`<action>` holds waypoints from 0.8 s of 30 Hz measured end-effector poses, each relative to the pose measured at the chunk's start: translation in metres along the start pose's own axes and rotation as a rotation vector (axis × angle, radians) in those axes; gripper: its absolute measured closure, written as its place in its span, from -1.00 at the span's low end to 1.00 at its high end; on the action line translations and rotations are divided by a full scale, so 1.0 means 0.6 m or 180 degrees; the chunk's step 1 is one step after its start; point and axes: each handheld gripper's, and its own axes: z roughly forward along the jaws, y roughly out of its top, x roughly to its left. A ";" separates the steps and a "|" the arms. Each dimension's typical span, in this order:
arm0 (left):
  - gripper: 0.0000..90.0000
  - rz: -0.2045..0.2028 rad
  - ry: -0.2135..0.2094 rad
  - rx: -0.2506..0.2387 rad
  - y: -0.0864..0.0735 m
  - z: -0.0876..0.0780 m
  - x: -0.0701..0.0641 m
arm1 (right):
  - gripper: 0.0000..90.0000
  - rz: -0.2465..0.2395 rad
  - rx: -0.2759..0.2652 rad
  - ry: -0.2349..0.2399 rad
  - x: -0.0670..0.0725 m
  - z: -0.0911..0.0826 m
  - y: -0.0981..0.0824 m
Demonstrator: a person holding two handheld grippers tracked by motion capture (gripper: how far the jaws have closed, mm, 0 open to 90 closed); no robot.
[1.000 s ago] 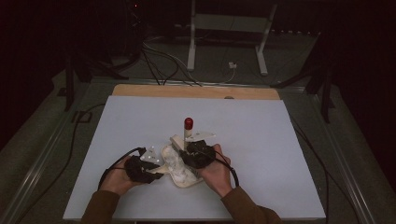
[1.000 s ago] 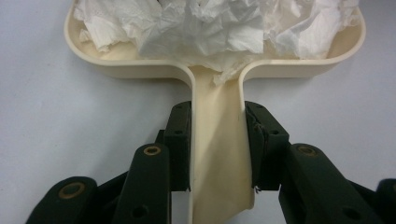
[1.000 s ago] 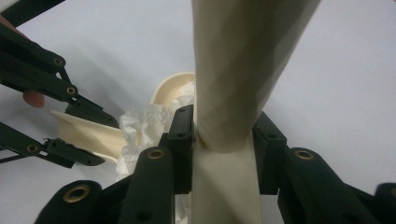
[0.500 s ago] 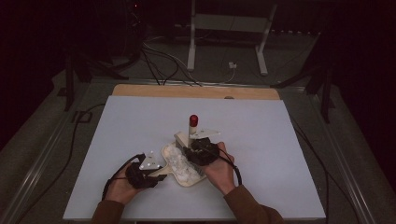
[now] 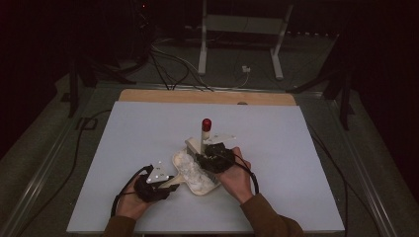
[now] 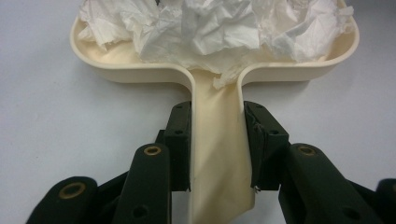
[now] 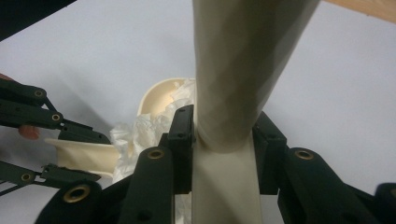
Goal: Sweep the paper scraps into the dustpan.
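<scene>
Already your left gripper (image 6: 217, 144) clamps the dustpan (image 5: 190, 178) handle, paper scraps (image 6: 210, 28) loaded; your right gripper (image 7: 223, 140), at two o'clock, grips the brush (image 5: 203, 138). Emptying remains.

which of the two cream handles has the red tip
The brush handle held upright by the right gripper: it ends in a red cap. The dustpan handle, clamped by the left gripper, is flat, plain cream and lies low over the table.

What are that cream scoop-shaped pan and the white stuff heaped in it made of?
The dustpan looks like smooth moulded plastic, cream with a soft sheen and rounded rims. The white stuff looks like crumpled tissue paper: thin, matte, sharply creased.
</scene>
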 end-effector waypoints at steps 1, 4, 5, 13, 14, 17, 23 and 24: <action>0.48 -0.0016 -0.0010 -0.0010 -0.001 0.000 0.000 | 0.49 -0.0005 -0.0005 0.0002 -0.001 -0.002 0.001; 0.48 -0.0026 -0.0008 -0.0038 -0.003 0.001 0.000 | 0.49 -0.0003 -0.0043 -0.0012 -0.004 -0.008 0.005; 0.48 -0.0024 -0.0007 -0.0039 -0.004 0.001 0.000 | 0.49 0.0012 -0.0061 -0.0009 -0.006 -0.010 0.006; 0.48 -0.0037 0.0026 -0.0076 -0.004 -0.002 0.001 | 0.49 0.0052 -0.0148 -0.0038 -0.017 -0.026 0.014; 0.48 -0.0044 0.0026 -0.0073 -0.004 -0.002 0.001 | 0.49 0.0068 -0.0173 -0.0043 -0.019 -0.029 0.015; 0.48 -0.0046 0.0039 -0.0090 -0.004 -0.003 0.002 | 0.49 0.0099 -0.0236 -0.0050 -0.024 -0.035 0.017; 0.48 -0.0049 0.0125 -0.0118 -0.006 -0.006 0.004 | 0.49 0.0159 -0.0378 -0.0081 -0.033 -0.051 0.025; 0.48 -0.0064 0.0122 -0.0128 -0.007 -0.007 0.005 | 0.49 0.0157 -0.0392 -0.0083 -0.035 -0.052 0.026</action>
